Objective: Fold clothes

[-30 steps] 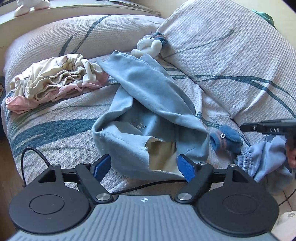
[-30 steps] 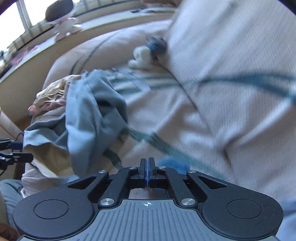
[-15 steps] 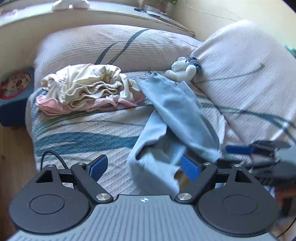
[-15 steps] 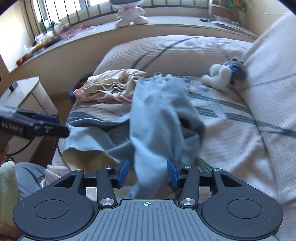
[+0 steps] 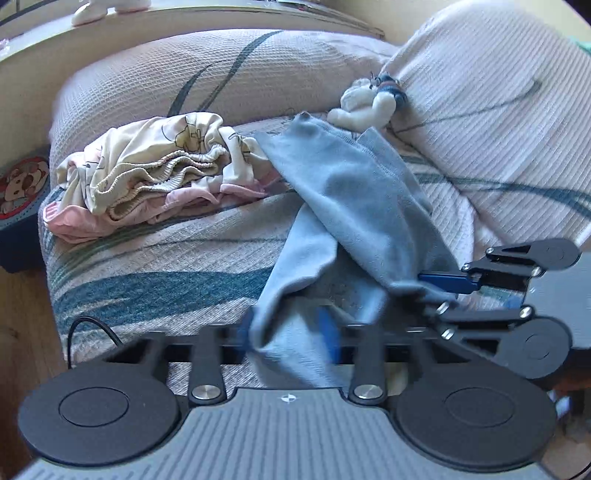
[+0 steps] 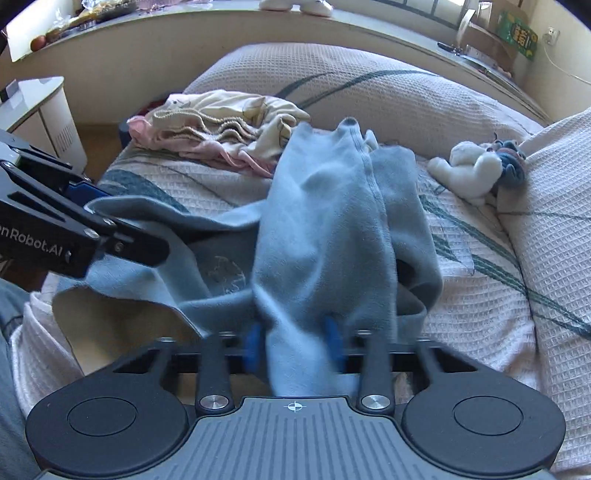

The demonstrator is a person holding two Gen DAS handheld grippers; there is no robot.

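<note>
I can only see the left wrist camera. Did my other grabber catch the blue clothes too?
Observer: Yes. The right wrist view shows the right gripper has just been closing its jaws, with the blue garment bunched between them.
Operator: Is there any furniture nearby?
Observer: A white cabinet stands at the left of that view.
Operator: Anything up by the window?
Observer: A green box sits on the ledge, at the right.

Light blue fleece garment [image 6: 325, 229] lies crumpled and twisted across the bed, near edge bunched; cream-and-pink clothes [image 5: 155, 177] heaped behind it.
</note>
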